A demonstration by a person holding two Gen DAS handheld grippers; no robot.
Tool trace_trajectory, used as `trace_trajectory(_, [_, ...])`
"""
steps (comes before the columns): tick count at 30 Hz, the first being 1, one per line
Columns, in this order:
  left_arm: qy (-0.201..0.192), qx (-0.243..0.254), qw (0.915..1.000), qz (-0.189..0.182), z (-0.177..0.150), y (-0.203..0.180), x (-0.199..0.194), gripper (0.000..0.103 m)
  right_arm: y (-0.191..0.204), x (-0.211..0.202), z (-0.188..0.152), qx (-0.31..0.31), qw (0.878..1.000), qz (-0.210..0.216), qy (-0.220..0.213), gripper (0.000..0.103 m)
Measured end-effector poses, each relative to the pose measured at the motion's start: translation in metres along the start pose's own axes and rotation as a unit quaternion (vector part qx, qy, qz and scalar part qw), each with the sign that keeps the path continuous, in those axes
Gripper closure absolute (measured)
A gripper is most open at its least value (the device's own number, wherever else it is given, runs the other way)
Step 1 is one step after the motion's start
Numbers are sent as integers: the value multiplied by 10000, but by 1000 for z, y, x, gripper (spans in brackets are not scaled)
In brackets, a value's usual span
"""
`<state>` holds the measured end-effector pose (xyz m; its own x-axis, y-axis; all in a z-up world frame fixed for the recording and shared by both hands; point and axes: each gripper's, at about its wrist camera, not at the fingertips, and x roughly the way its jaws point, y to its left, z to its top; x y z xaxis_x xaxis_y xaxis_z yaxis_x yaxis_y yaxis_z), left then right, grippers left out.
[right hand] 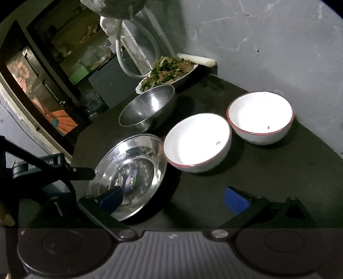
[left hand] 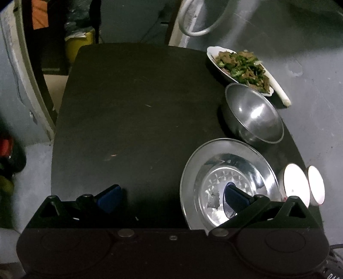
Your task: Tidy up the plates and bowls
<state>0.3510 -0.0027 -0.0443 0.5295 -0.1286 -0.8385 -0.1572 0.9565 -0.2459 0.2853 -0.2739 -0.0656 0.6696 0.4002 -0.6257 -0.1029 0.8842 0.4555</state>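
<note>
A steel plate (left hand: 227, 182) (right hand: 128, 173) lies on the dark table (left hand: 133, 120) (right hand: 268, 184). Behind it stands an empty steel bowl (left hand: 254, 113) (right hand: 148, 107), then a white plate of cooked greens (left hand: 240, 66) (right hand: 169, 72). Two white bowls with red rims (right hand: 197, 142) (right hand: 260, 117) stand right of the steel plate; in the left wrist view they show as bright shapes (left hand: 294, 184) (left hand: 316, 185). My left gripper (left hand: 171, 197) is open, its right finger over the steel plate. My right gripper (right hand: 173, 199) is open, its left finger over that plate's near rim.
A white stalk-like vegetable (left hand: 278, 90) (right hand: 197, 59) lies behind the food plate, by the grey wall (right hand: 268, 43). A white hose loop (left hand: 201, 19) (right hand: 128, 62) hangs at the table's far edge. The left gripper's body (right hand: 42, 169) shows at the right wrist view's left side.
</note>
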Motion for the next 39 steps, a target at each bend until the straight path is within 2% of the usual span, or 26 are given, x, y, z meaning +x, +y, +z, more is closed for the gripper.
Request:
trace_trajectory(10, [251, 188, 9995, -103, 2, -8, 13, 1, 11, 15, -3, -3, 9999, -96, -31, 8])
trace_trajectory(12, [289, 233, 9992, -118, 1, -10, 13, 1, 13, 17, -3, -70, 9999, -134, -43, 12])
trace_trajectory(15, [294, 322, 9990, -129, 0, -14, 14, 5, 16, 19, -2, -119, 9998, -167, -51, 17])
trace_trajectory(19, [330, 359, 9987, -176, -2, -16, 13, 12, 18, 22, 0, -161, 9998, -106, -8, 18])
trace_trajectory(23, [312, 370, 9986, -209, -4, -16, 13, 14, 20, 25, 1, -187, 9998, -37, 35, 25])
trace_trajectory(25, [293, 385, 9987, -167, -4, -17, 12, 19, 20, 26, 1, -207, 9998, -22, 42, 29])
trace_trajectory(29, [235, 410, 9989, -59, -4, -16, 11, 27, 21, 28, 2, -240, 9997, -2, 64, 46])
trace_trajectory(32, [195, 378, 9991, -38, -3, -15, 9, 39, 21, 31, 2, -231, 9997, 36, 84, 57])
trace_trajectory(33, [176, 378, 9991, -60, -4, -14, 8, 45, 21, 31, 2, -233, 9997, 46, 96, 61])
trace_trajectory(34, [158, 397, 9991, -82, -4, -14, 8, 51, 21, 32, 2, -233, 9997, 55, 109, 63])
trace_trajectory(39, [61, 787, 9969, 62, -11, -18, 6, 62, 22, 33, 1, -273, 9995, 60, 117, 65])
